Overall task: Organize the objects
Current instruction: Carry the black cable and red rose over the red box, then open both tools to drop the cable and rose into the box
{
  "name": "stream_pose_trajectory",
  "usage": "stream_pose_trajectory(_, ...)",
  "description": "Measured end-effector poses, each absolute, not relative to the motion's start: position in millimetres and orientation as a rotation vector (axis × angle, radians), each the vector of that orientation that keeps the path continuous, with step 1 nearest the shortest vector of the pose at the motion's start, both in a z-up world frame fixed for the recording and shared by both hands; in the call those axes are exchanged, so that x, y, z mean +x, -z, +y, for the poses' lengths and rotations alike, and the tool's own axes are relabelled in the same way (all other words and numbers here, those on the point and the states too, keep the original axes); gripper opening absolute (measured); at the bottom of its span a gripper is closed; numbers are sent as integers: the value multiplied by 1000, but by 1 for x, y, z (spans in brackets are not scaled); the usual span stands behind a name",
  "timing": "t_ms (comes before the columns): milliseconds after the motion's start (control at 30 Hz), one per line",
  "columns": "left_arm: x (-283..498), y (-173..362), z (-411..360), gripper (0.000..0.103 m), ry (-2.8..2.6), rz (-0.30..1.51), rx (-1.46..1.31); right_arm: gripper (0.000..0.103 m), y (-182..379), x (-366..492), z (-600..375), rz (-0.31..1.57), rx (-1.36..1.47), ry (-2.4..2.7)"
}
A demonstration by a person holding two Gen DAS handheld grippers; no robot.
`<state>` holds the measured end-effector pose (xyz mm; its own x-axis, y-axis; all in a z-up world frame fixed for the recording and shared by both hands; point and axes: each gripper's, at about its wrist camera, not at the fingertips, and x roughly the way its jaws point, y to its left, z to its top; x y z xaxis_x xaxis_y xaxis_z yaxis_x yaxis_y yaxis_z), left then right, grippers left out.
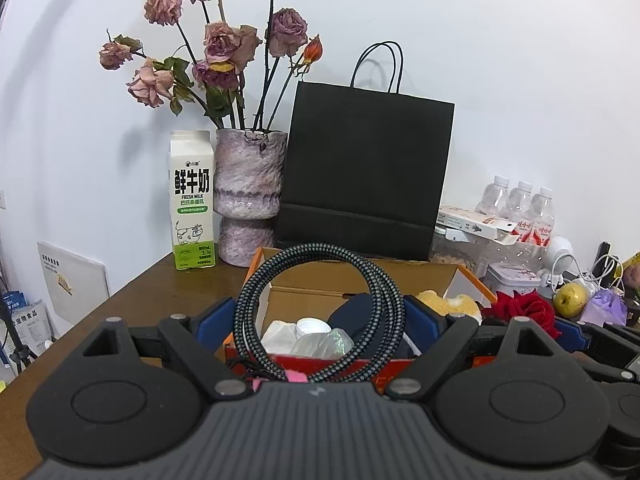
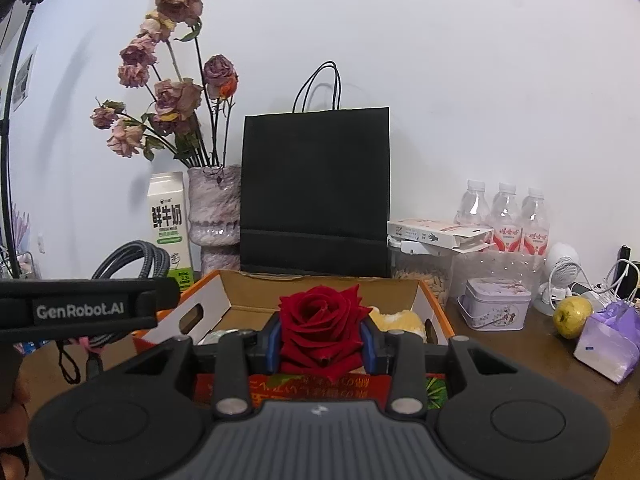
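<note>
Two items are being carried toward the open cardboard box (image 1: 460,276), so the sorting is judged to be partly done. A crumpled tissue, a clear wrapper, a dark pouch and a yellow plush piece are already lying inside; a tin (image 2: 496,304), a pear (image 2: 572,316) and a lilac packet (image 2: 608,340) are still waiting on the wooden table (image 1: 132,300) at about three o'clock of the box.

Left: the braided cable coil (image 1: 320,312), woven grey-black and springy, bound by a pink tie, is being held upright in the left gripper (image 1: 320,316), whose jaws are being kept wide across the loop, above the box's near edge.

Right: the red rose (image 2: 322,324), velvety and layered, is being pinched between the narrow-set blue pads of the right gripper (image 2: 322,344), over the box's front wall.
</note>
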<state>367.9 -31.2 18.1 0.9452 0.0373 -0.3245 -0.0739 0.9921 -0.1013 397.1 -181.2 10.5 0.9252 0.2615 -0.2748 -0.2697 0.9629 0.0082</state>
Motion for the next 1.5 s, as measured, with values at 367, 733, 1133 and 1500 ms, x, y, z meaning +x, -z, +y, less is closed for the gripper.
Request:
stream_pose_trajectory(367, 394, -19, -32, 89, -64, 324, -120, 36, -9, 427, -181, 285, -29, -274)
stream_pose_trajectory(733, 420, -21, -28, 89, -72, 313, -122, 36, -6, 458, -178, 293, -31, -262)
stream_pose_trajectory(1133, 449, -15, -27, 89, -81, 325, -98, 36, 1, 492, -176, 314, -44, -253)
stream_pose_trajectory(1500, 478, -9, -27, 89, -90, 343, -72, 37, 8, 520, -173, 339, -55, -247)
